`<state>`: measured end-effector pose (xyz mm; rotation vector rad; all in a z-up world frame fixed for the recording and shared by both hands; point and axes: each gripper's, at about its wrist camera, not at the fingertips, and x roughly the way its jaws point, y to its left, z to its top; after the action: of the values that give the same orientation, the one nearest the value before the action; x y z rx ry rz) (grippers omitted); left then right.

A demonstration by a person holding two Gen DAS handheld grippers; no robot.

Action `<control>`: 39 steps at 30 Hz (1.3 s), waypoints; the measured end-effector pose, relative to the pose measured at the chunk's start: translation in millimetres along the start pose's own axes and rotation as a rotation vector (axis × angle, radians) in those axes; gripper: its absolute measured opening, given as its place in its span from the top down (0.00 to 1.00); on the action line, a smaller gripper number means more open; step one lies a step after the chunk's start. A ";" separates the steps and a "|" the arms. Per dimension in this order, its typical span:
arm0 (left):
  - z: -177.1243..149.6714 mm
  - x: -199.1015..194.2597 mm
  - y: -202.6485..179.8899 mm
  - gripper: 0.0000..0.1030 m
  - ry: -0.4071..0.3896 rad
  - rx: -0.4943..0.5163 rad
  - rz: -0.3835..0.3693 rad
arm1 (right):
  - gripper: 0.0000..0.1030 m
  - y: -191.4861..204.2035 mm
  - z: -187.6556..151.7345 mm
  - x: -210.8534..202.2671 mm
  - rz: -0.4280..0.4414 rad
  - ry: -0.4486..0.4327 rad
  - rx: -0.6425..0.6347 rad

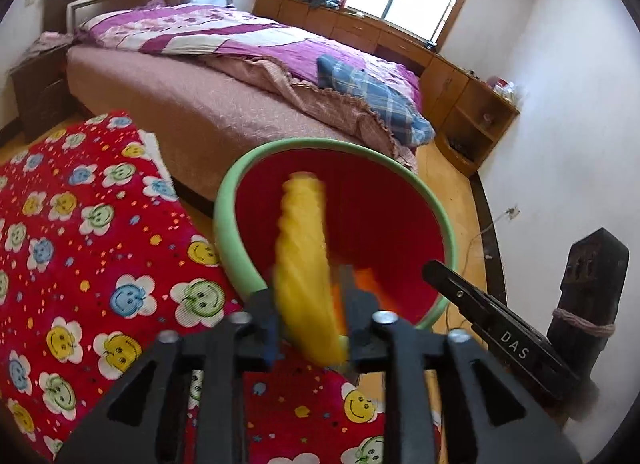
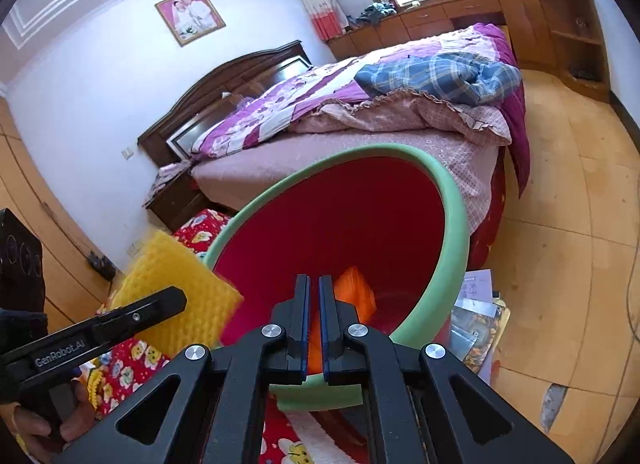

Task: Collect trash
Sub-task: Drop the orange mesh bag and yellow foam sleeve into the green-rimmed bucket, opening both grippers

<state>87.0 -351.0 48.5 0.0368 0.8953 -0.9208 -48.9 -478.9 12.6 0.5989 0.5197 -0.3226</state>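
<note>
A red bin with a green rim (image 1: 224, 223) (image 2: 452, 199) hangs tilted, its mouth turned toward both cameras. My right gripper (image 2: 314, 284) is shut on the near rim; in the left wrist view its finger (image 1: 440, 270) reaches the rim from the right. A ribbed yellow sponge-like piece (image 1: 304, 264) (image 2: 176, 268) stands blurred between the fingers of my left gripper (image 1: 308, 300), just over the bin's mouth. The fingers are parted and a gap shows beside the piece. An orange piece (image 1: 364, 280) (image 2: 354, 288) lies inside the bin.
A red blanket with smiley flowers (image 1: 80, 244) lies under the left gripper. A bed with purple covers (image 1: 240, 75) stands behind the bin. Papers and booklets (image 2: 476, 304) sit on the wooden floor beside it. Wooden cabinets (image 1: 460, 95) line the far wall.
</note>
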 end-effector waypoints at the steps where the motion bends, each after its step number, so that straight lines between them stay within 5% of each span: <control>1: -1.0 -1.0 2.3 0.68 -0.002 -0.013 0.006 | 0.94 -0.4 0.2 0.3 -0.001 0.000 0.004; 8: -3.4 -17.9 12.5 0.68 -0.031 -0.049 0.021 | 0.87 -1.6 0.2 -1.2 0.001 0.000 0.029; 17: -6.7 -46.9 22.3 0.68 -0.074 -0.083 0.036 | 0.61 16.0 0.9 -17.1 0.022 -0.037 0.007; 39: -39.5 -143.3 60.9 0.68 -0.200 -0.177 0.148 | 0.53 85.4 -19.8 -44.5 0.123 -0.010 -0.094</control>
<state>63.4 -200.8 100.5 -0.1372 0.7736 -0.6913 -56.0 -393.9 61.5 0.5353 0.4832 -0.1831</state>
